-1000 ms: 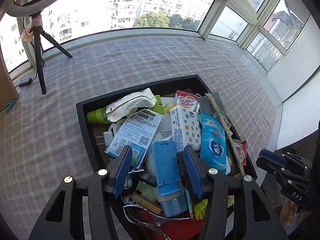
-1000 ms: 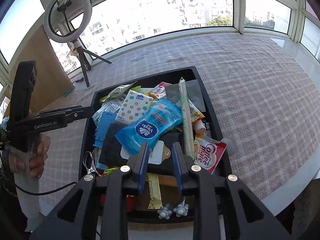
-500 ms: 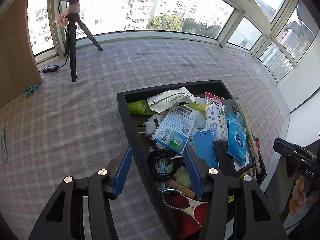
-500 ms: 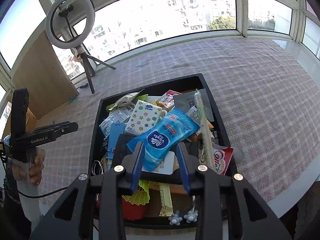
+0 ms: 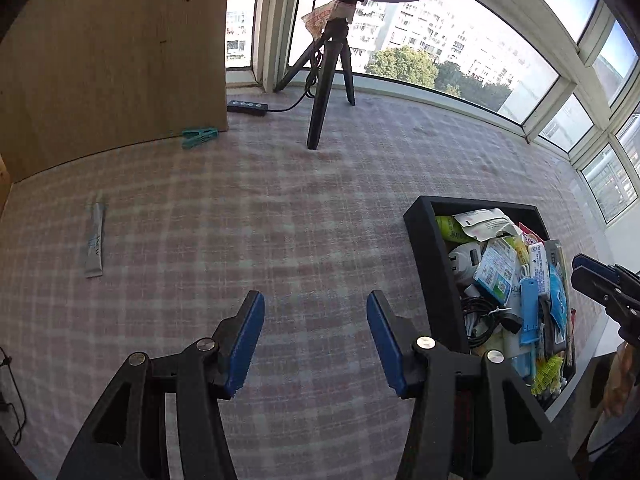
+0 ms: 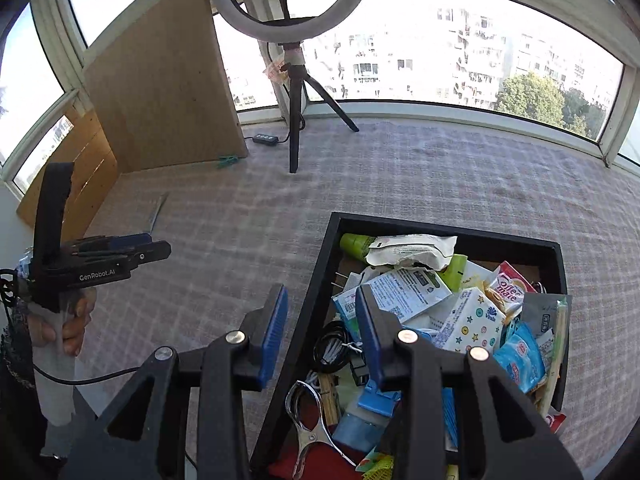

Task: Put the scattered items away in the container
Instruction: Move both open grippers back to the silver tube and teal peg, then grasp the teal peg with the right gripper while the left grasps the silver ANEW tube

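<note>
Now the left gripper (image 5: 315, 336) hangs over bare checked cloth on the surface (image 5: 280, 216), its jaws standing well apart with nothing between them. A lone silver sachet (image 5: 95, 241) lies flat on the cloth at about ten o'clock from those jaws, well apart from them and far from the black container (image 5: 430, 248), which sits at about three o'clock, crammed with packets, a coiled cable and a blue clip.

From the right wrist view, the right gripper (image 6: 321, 320) straddles the container's (image 6: 320, 280) near-left wall: one finger is over the cloth, the other over the heaped contents. Its jaws have just been opening and stand partly apart, gripping nothing. The sachet (image 6: 157, 211) shows at about ten o'clock from them, well off. A teal clothes peg (image 5: 199, 136) lies by the wooden board (image 5: 112, 60), near the ring light tripod (image 5: 328, 80).
</note>
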`<state>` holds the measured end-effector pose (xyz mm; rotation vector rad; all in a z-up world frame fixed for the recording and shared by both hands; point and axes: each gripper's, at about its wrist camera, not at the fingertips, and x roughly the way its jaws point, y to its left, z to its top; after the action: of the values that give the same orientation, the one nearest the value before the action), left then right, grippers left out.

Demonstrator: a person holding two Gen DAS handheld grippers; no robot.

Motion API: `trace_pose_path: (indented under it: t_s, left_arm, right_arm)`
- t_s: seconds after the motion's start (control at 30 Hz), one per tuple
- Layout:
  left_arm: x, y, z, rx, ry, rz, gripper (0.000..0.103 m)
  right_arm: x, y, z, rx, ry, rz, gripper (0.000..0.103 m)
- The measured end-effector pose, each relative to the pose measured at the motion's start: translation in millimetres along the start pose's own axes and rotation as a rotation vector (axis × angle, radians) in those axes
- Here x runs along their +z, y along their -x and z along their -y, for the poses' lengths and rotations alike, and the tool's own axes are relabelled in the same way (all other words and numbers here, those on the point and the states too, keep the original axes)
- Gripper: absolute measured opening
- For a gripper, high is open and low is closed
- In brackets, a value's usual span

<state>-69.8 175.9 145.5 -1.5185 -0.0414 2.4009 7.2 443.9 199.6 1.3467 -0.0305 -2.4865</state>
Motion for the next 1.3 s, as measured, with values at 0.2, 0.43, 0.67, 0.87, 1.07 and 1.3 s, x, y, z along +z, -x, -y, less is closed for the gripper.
trace_pose_path:
  t_s: [0.2, 0.43, 0.67, 0.87, 1.07, 1.3]
  left_arm:
    - [8, 4, -80, 0.107, 0.102, 0.017, 0.051]
    - [16, -20, -152, 0.176, 0.186, -0.006, 0.050]
    - [23, -64, -196, 0.177, 0.262, -0.034, 0.050]
    - [31, -97, -217, 0.189, 0.310, -0.052, 0.050]
    - [47, -110, -221, 0.229, 0.283, -0.039, 0.050]
    - [55, -117, -219, 0.270, 0.267, -0.021, 0.044]
  right_arm:
    - [46, -55, -58, 0.086, 0.130, -0.049, 0.035]
    - [98, -135, -128, 0.152, 0.300, -0.082, 0.038]
    - [143, -228, -168, 0.151, 0.263, -0.131, 0.051]
    - [163, -299, -187, 0.099, 0.147, -0.166, 0.055]
    - [174, -342, -194, 0.023, 0.055, -0.157, 0.055]
    - [183, -366, -197, -0.021, -0.021, -0.146, 0.058]
